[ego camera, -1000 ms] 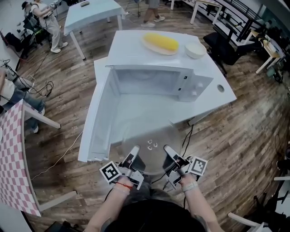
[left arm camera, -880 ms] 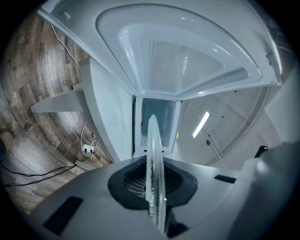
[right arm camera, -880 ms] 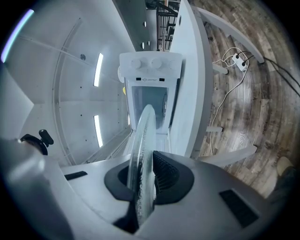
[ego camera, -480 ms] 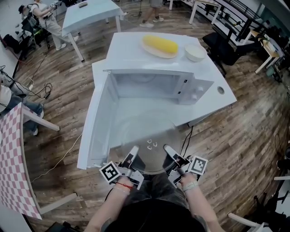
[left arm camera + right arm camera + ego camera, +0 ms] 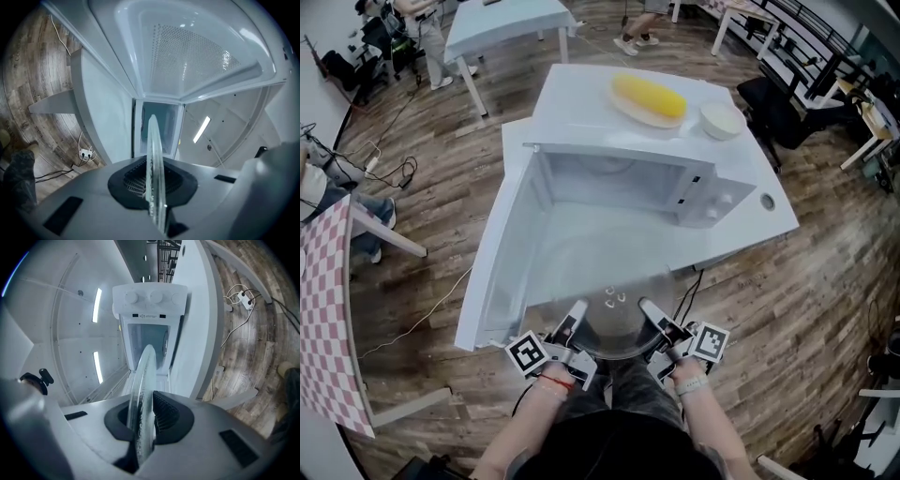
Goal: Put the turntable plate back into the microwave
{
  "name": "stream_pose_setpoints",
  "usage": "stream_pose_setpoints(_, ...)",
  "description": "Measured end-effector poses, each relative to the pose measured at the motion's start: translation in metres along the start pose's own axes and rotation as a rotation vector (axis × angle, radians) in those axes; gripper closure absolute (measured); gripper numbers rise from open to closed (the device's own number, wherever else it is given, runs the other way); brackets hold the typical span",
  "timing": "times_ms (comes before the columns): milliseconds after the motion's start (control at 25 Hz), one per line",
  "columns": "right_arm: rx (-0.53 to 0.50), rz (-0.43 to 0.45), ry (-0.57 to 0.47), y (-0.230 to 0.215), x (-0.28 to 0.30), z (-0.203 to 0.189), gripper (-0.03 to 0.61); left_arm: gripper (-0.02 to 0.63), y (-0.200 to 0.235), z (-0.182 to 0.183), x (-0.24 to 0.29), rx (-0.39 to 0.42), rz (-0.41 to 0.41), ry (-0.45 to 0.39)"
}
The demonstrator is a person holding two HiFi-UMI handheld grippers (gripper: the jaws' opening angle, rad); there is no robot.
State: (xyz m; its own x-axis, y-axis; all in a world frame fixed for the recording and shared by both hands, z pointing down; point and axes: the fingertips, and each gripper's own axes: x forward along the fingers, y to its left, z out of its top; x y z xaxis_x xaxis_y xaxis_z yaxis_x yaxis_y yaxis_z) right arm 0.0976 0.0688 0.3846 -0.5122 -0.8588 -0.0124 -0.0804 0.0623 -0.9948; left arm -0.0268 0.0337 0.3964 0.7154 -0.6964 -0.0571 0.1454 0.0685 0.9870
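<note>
The person's left gripper (image 5: 577, 315) and right gripper (image 5: 651, 311) are both clamped on the near rim of the clear glass turntable plate (image 5: 614, 328). Each gripper view shows the glass edge-on, pinched between that gripper's dark ribbed pads. The turntable plate is held roughly level over the wooden floor (image 5: 825, 309), just off the near edge of the white worktop (image 5: 773, 223). Its far rim reaches toward the microwave (image 5: 711, 202) but is not inside it.

The microwave stands at the worktop's near edge. Its door (image 5: 499, 258) is swung wide open to the left, out past the worktop's near left corner, and its cavity (image 5: 609, 183) is open to the person. The knob panel sits on the right of the opening.

Beyond the microwave's front edge, on a white surface, lie a plate with a yellow cob (image 5: 649, 97) and, just right of it, a white bowl (image 5: 722, 120). I cannot tell whether that surface is the microwave's top or the worktop.

Far off on the left stands another white table (image 5: 511, 21).
</note>
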Motion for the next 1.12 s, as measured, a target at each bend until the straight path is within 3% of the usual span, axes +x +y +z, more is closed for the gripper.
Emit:
stream_pose_setpoints(440,0.025,0.002,0.064,-0.010,0.025,0.024,0.537,0.581,0.006,0.015,0.022,0.003,0.006,-0.070)
stream_pose_setpoints(1120,0.023,0.005,0.085,-0.028,0.054,0.056,0.537,0.581,0.020,0.036,0.059,0.005,-0.001,-0.099)
